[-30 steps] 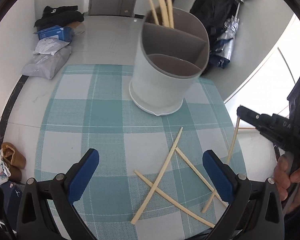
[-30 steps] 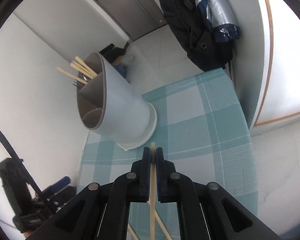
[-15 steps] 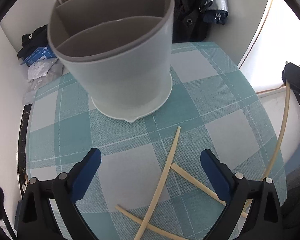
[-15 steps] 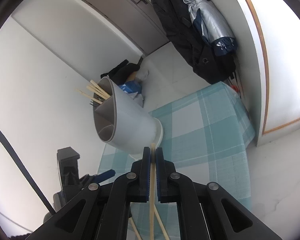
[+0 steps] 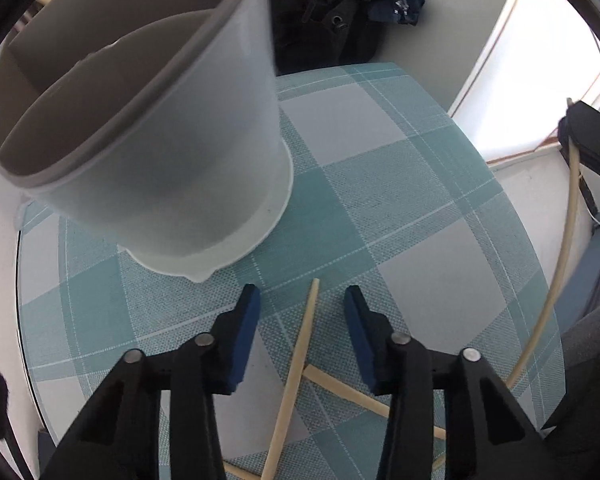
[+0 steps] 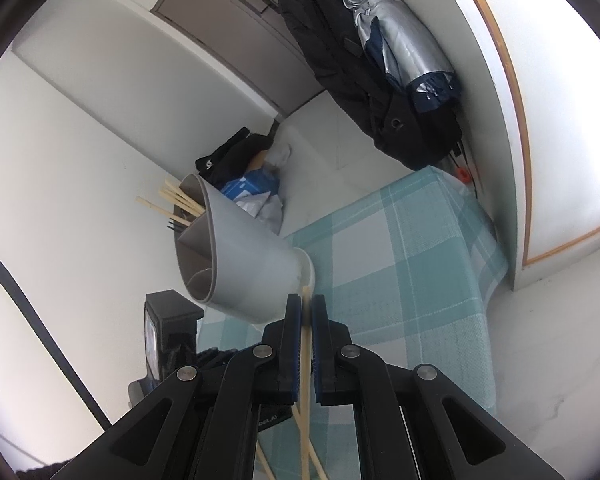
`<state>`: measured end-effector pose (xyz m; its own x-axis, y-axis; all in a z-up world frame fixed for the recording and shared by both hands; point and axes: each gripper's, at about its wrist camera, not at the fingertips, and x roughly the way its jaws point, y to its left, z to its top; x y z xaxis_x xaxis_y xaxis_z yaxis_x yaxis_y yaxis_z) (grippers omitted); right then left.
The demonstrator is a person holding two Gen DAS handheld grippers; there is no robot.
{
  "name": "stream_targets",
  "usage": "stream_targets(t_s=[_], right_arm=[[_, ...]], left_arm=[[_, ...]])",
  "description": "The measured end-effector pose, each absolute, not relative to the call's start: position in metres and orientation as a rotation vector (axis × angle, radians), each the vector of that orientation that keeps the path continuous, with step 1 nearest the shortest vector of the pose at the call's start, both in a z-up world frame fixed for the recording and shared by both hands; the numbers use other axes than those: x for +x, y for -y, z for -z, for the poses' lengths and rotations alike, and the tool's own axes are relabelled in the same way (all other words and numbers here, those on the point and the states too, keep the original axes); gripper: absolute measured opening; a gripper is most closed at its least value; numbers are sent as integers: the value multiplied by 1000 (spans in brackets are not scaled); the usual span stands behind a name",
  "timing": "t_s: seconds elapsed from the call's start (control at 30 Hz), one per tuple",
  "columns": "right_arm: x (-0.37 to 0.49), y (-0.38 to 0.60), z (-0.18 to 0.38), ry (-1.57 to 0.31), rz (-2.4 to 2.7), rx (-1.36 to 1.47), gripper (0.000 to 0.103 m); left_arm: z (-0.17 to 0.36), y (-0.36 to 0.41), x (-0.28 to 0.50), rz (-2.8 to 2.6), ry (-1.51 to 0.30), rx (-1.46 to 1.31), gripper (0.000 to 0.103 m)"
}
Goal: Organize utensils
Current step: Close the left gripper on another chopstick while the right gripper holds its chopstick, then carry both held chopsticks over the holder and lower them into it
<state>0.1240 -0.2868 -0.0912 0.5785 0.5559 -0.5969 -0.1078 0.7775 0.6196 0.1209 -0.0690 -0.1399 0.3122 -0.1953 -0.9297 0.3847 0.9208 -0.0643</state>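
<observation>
A grey divided utensil holder [image 5: 160, 140] stands on the teal checked tablecloth [image 5: 420, 200]. Just in front of it, my left gripper [image 5: 302, 296] points steeply down over a loose chopstick [image 5: 306, 328]. Its jaws are closing with the stick between the blue pads [image 5: 246, 320], and a gap shows on each side. Another chopstick [image 5: 348, 392] crosses under it. My right gripper [image 6: 306, 306] is shut on a chopstick [image 6: 305, 360] held off the table, also seen in the left wrist view as a chopstick [image 5: 560, 260]. The holder [image 6: 244, 264] has several chopsticks [image 6: 176, 200] in its far compartment.
A black bag and a silver folded umbrella [image 6: 404, 48] hang against the wall beyond the table. Dark clothes and packets [image 6: 244, 176] lie on the floor near a grey door [image 6: 228, 24]. The tablecloth's [image 6: 400, 260] right edge drops to the floor.
My left gripper moved in toward the holder and lower, and its jaws narrowed from wide open to either side of one chopstick. The right gripper kept its grip on its chopstick.
</observation>
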Motion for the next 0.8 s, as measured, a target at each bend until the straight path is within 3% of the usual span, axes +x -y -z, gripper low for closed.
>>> stream_targets(t_s=[0.03,0.13,0.4,0.8], right_arm=[[125,287,92,-878,-411,572,4],[125,287,93,-883,-412,580,4],[122,275,90,-874,-412,531,4],[106,253,76,-809,-416,405,4]], left_arm=[[138,71,119,414,-1197,184,13],[136,74,112,436,-1188,210,3],[122,62,103,363,-1101,208,1],[24,-4,71,261,-783,-90,1]])
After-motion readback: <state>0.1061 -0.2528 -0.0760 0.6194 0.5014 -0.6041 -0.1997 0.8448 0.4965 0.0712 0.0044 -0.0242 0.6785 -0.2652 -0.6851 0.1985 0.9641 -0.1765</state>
